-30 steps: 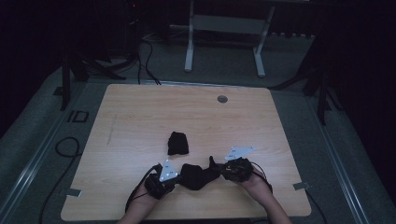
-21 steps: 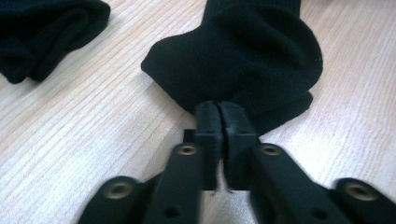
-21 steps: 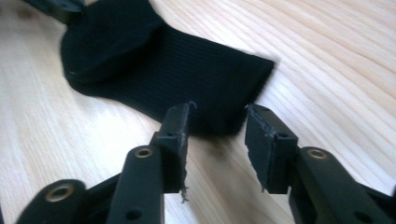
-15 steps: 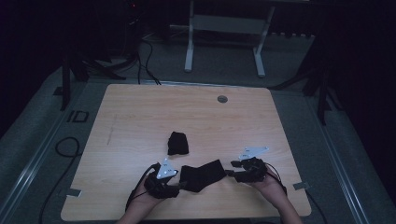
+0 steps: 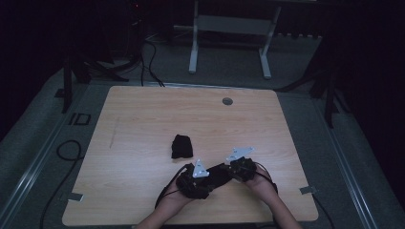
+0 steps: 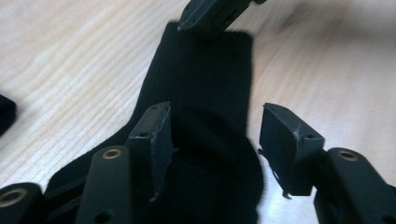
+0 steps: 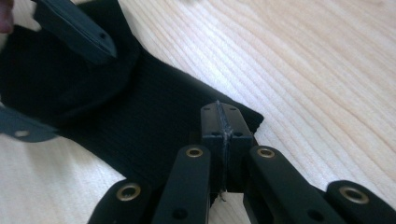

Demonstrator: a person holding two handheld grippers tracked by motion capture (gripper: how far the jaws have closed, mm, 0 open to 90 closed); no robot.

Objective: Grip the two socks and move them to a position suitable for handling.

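The left gripper (image 5: 206,177) has just let go: its jaws, shut a second ago, now stand apart astride the sock (image 5: 218,173). The right gripper (image 5: 233,168) spread, then clamped again on the sock's far edge. Both hands have drawn together again after stretching the sock out flat.

Black ribbed sock (image 5: 217,174) lay flat on table near my edge, stretched lengthwise; second black sock (image 5: 181,146), bunched, sat at its 11 o'clock.
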